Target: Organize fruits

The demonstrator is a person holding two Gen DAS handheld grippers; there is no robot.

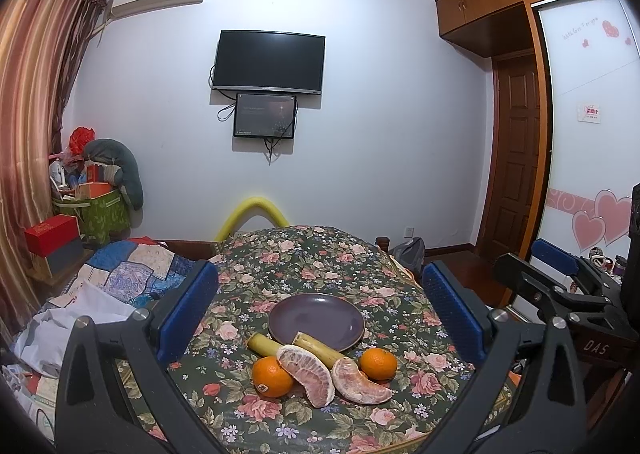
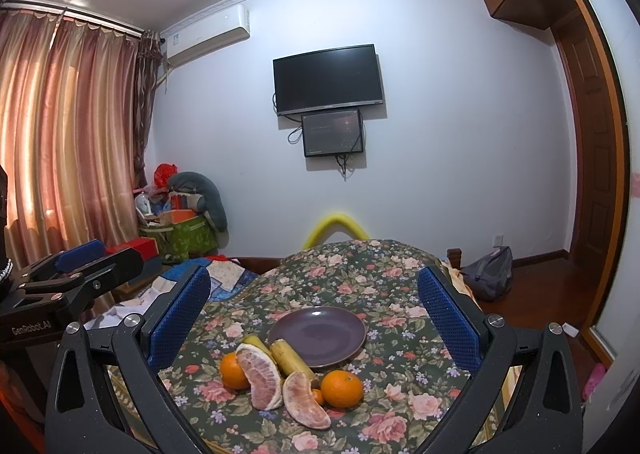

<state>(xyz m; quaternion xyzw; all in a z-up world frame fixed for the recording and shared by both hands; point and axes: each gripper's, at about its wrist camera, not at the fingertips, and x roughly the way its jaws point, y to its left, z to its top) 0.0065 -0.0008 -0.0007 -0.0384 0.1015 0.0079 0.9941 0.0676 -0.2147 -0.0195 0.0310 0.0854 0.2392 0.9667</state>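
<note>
A purple plate point(image 1: 316, 317) point(image 2: 317, 330) sits bare on the floral tablecloth. In front of it lie two banana pieces point(image 1: 262, 345) point(image 2: 289, 359), two oranges point(image 1: 272, 376) point(image 1: 378, 363) point(image 2: 342, 389) and two peeled pomelo segments point(image 1: 308, 374) point(image 1: 358, 382) point(image 2: 263, 378) point(image 2: 305, 402). My left gripper point(image 1: 320, 314) is open and empty, held back from the fruit. My right gripper point(image 2: 314, 318) is open and empty too, and shows at the right of the left wrist view point(image 1: 560, 278).
The floral-covered table point(image 1: 320, 254) drops off at its far rounded edge. A bed with a patchwork quilt point(image 1: 132, 270) lies to the left. A yellow foam-padded bar point(image 1: 252, 214) stands behind the table. A grey backpack point(image 2: 490, 274) sits on the floor to the right.
</note>
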